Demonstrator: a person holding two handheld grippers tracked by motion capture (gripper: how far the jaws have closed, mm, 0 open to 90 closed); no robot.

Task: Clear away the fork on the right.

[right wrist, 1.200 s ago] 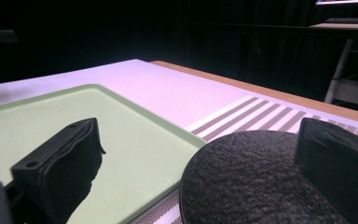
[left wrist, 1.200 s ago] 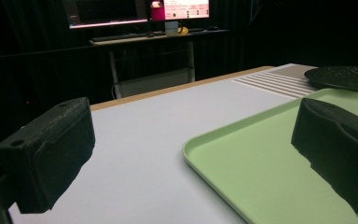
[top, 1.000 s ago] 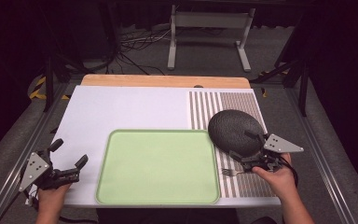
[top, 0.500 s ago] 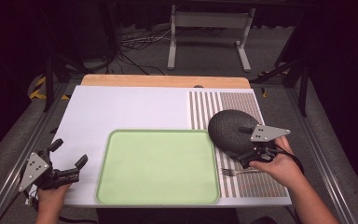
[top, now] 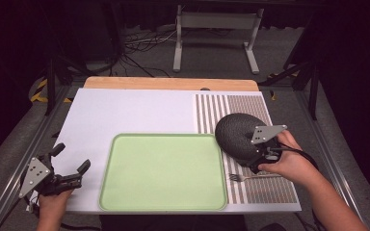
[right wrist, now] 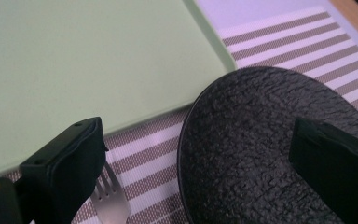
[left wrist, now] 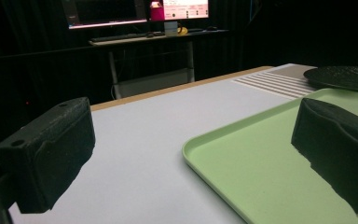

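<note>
Your right gripper [top: 255,156] hangs over the near edge of the black plate [top: 236,134], which sits on the striped mat [top: 270,190] right of the green tray [top: 164,171]. The right gripper view shows its jaws wide, one over the plate, one above the fork [right wrist: 108,205]. Your left gripper [top: 70,166] rests wide open at the table's near left.

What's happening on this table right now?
A person works with two handheld grippers. The right gripper hovers open at the near edge of a black textured plate on the striped placemat, one finger over the plate, the other above a fork beside it. The left gripper waits open at the table's left, next to the empty green tray.
</note>
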